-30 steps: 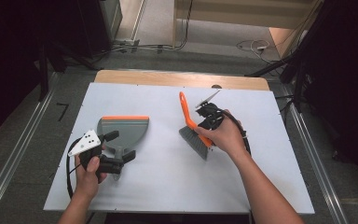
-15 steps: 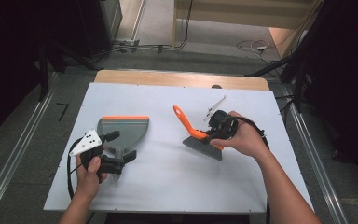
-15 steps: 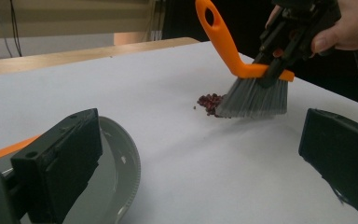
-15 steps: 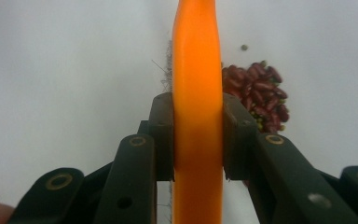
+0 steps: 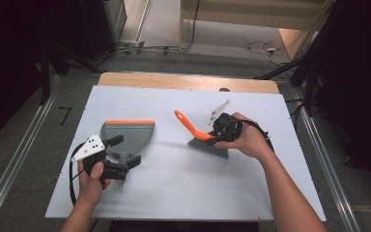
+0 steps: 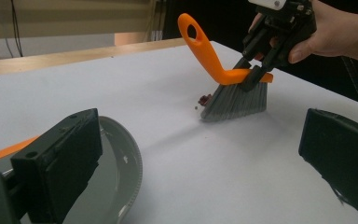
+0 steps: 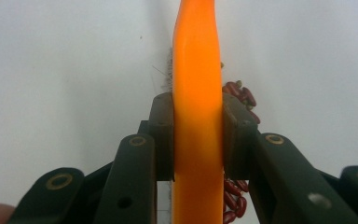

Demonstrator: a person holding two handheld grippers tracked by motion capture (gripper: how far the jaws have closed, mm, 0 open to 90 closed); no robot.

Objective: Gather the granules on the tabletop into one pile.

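Note:
A brush with an orange handle [image 5: 189, 126] and grey bristles [image 5: 210, 147] stands on the white board [image 5: 174, 193], right of centre. My right gripper [image 5: 214, 137] is shut on its orange back [image 7: 198, 56], one pad on each side. Small dark red beans [image 7: 240, 93] lie against the bristles [image 6: 235, 100]. A grey dustpan with an orange lip [image 5: 128, 133] lies flat at the left. My left gripper [image 5: 124, 151] is at the dustpan's rear, with its jaws wide apart and pressing on nothing. The pan's rear edge [image 6: 121, 172] lies under the left jaw.
A wooden strip [image 5: 188, 82] runs along the board's far edge. Metal rails [image 5: 9, 179] flank the table on the floor. Cables [image 5: 72, 179] trail from both grippers. Bare board lies between the dustpan and the brush.
My right hand has turned and shifted right, swinging the brush handle from upright in the view to leaning left, with the bristles now lower on the board. The left hand has kept still.

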